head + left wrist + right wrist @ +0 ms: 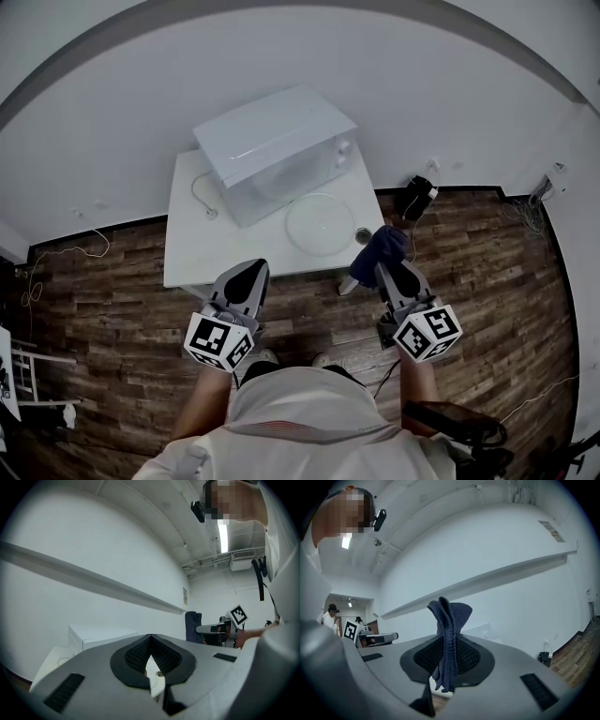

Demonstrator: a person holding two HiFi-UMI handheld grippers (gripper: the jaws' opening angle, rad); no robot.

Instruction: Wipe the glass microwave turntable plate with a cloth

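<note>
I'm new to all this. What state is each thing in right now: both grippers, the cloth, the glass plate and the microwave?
Left gripper: shut, empty.
Right gripper: shut on the cloth.
Cloth: bunched, sticking up between the jaws.
Glass turntable plate: lying flat on the white table in front of the microwave, with nothing touching it.
Microwave: door looks closed.

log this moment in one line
left gripper shut, empty | right gripper shut on cloth | plate on table by microwave | cloth off plate
</note>
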